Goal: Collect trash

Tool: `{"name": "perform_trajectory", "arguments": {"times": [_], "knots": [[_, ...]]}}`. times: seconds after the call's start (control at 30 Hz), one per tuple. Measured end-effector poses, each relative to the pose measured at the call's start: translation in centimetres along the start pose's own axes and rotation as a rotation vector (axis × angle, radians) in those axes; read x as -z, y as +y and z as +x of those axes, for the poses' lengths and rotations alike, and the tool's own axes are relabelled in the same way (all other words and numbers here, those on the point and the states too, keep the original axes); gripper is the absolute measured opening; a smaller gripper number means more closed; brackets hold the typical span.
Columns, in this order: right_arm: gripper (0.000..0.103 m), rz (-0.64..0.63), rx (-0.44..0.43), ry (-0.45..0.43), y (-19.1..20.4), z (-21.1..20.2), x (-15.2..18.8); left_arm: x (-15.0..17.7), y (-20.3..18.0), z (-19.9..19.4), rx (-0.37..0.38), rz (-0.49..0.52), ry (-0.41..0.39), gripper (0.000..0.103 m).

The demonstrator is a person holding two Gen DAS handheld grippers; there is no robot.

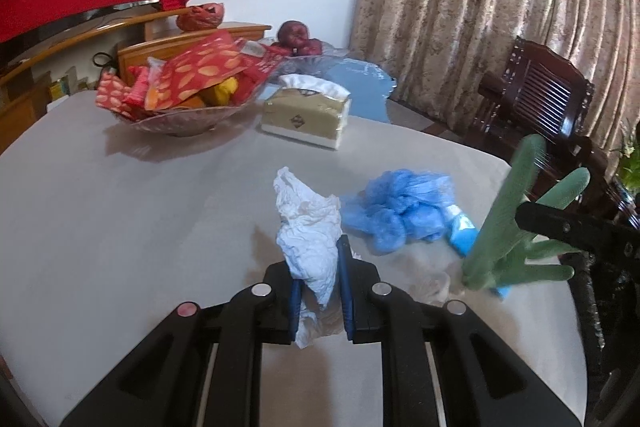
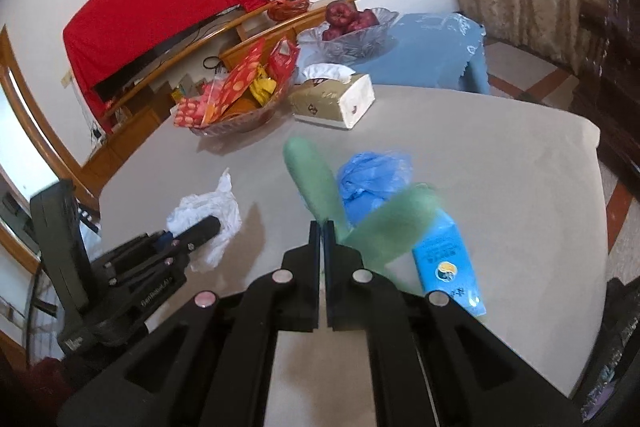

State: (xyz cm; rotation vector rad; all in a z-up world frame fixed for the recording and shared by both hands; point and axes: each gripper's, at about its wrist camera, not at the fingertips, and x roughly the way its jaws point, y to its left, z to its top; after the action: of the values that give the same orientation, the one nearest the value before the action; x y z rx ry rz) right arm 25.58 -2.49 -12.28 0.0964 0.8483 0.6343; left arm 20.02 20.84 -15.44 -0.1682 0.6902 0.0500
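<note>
In the left wrist view the left tongs [image 1: 320, 291] pinch a crumpled white tissue [image 1: 310, 227] just above the tabletop [image 1: 120, 211]; the grip sits low on the wad, so it looks best to lift slowly and keep the squeeze steady, clear of the blue plastic bag [image 1: 396, 211] beside it. In the right wrist view the right tongs [image 2: 322, 239] are pressed together on a green glove [image 2: 320, 187], whose loose fingers dangle over the blue carton [image 2: 448, 259]; raise it high enough not to drag either.
</note>
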Motion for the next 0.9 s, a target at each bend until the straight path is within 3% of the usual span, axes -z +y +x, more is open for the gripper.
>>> {"name": "perform_trajectory", "arguments": {"times": [0.17, 0.3, 0.33, 0.4, 0.47, 0.6, 0.77, 0.9], "knots": [[0.001, -0.007, 0.074, 0.062, -1.6, 2.8, -0.7, 0.0, -1.6, 0.9, 0.02, 0.013, 0.015, 0.016], [0.008, 0.017, 0.1, 0.07, -2.8, 3.6, -0.5, 0.0, -2.3, 1.5, 0.022, 0.027, 0.029, 0.016], [0.013, 0.021, 0.099, 0.061, -3.0, 3.3, -0.4, 0.0, -2.4, 1.5, 0.023, 0.029, 0.031, 0.016], [0.046, 0.02, 0.121, 0.055, -3.6, 2.6, 0.2, 0.1, -2.5, 1.6, 0.023, 0.034, 0.035, 0.016], [0.051, 0.013, 0.138, 0.045, -4.0, 1.7, 1.2, 0.2, -2.5, 1.7, 0.023, 0.04, 0.037, 0.016], [0.073, -0.006, 0.143, 0.073, -4.6, 1.2, 3.4, 0.4, -2.5, 1.7, 0.027, 0.033, 0.041, 0.016], [0.08, 0.0, 0.176, 0.112, -5.6, 2.8, 4.9, 0.8, -2.8, 1.7, 0.029, 0.033, 0.052, 0.016], [0.079, -0.002, 0.21, 0.143, -6.6, 4.7, 5.6, 0.8, -3.1, 1.6, 0.028, 0.037, 0.054, 0.016]]}}
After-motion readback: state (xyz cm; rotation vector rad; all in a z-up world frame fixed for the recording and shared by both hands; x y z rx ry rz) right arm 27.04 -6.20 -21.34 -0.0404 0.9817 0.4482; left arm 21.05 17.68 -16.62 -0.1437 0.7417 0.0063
